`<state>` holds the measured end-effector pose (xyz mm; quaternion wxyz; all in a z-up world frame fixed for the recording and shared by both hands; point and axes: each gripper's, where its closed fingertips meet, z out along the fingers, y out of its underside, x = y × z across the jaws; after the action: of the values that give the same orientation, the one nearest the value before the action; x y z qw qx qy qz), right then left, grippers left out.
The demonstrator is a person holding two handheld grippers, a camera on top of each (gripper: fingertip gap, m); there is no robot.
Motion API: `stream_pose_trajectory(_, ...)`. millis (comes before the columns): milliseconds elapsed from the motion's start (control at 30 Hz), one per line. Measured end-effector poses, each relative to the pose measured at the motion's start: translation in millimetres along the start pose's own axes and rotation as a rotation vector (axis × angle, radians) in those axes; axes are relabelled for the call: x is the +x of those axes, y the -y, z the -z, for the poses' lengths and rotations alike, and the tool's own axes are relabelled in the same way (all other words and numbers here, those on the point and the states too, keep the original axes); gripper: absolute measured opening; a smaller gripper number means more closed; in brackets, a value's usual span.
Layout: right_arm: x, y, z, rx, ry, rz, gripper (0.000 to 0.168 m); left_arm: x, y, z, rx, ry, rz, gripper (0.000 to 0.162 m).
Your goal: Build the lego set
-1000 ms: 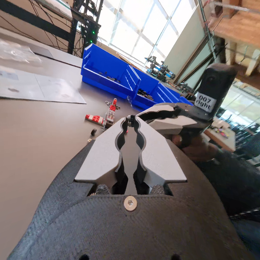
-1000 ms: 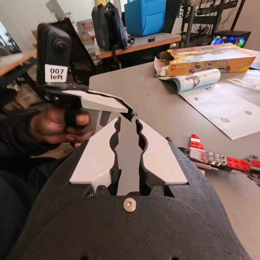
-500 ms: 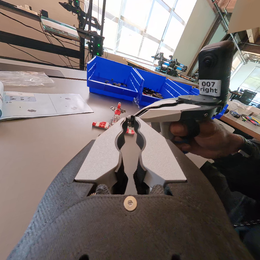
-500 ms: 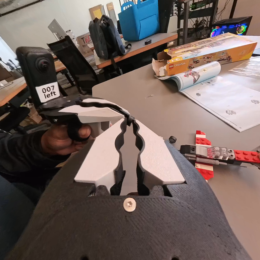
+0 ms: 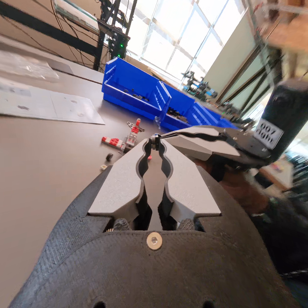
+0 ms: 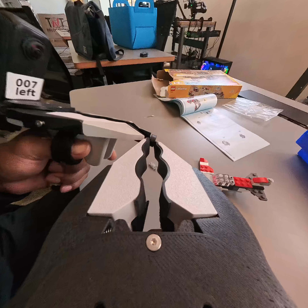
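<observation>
Crowding the grey table [image 6: 116,100] are the half-built red and grey lego plane [image 6: 233,180], an open instruction booklet [image 6: 216,126], the yellow set box [image 6: 200,85] and a clear plastic bag [image 6: 253,108]. A small black wheel piece [image 5: 154,141] is pinched between the nearly closed tips of both the left gripper [image 5: 153,143] and the right gripper [image 6: 151,140], held up over the table. Plenty of bare tabletop is left near the rounded edge. Blue parts bins [image 5: 133,96], a loose tyre [image 5: 109,156] and a tiny tan piece [image 5: 103,167] are seen only in the left wrist view; a small grey piece [image 6: 153,165] only in the right.
</observation>
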<state>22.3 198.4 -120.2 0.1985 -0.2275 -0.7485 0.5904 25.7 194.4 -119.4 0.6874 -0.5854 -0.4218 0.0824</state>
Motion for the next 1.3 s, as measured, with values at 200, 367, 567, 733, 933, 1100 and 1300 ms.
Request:
stream_pose_trajectory(200,3,-3,-1,-0.026,-0.076,0.066,0.007,-3,-5,-3,0.033,-0.084,0.372,0.010)
stream_pose_trajectory(367,3,-3,-2,-0.013,-0.070,0.012,0.006,-4,-4,-2,0.012,0.022,0.093,0.010)
stream_pose_trajectory(567,2,-2,-2,-0.015,-0.003,-0.150,0.007,-3,-1,0,-0.032,0.150,-0.377,0.011)
stream_pose_trajectory(733,2,-2,-1,-0.034,0.019,-0.215,0.006,-1,-1,1,-0.047,0.218,-0.620,0.010)
stream_pose_trajectory(933,1,0,2,-0.013,0.071,-0.293,0.007,5,2,2,-0.048,0.238,-0.856,0.011)
stream_pose_trajectory(1100,5,-4,0,-0.033,0.011,-0.201,0.006,0,-3,-2,-0.032,0.088,-0.273,0.010)
stream_pose_trajectory(1300,102,-31,46,-0.060,-0.336,-0.208,0.006,-29,12,20,0.055,0.011,0.252,0.010)
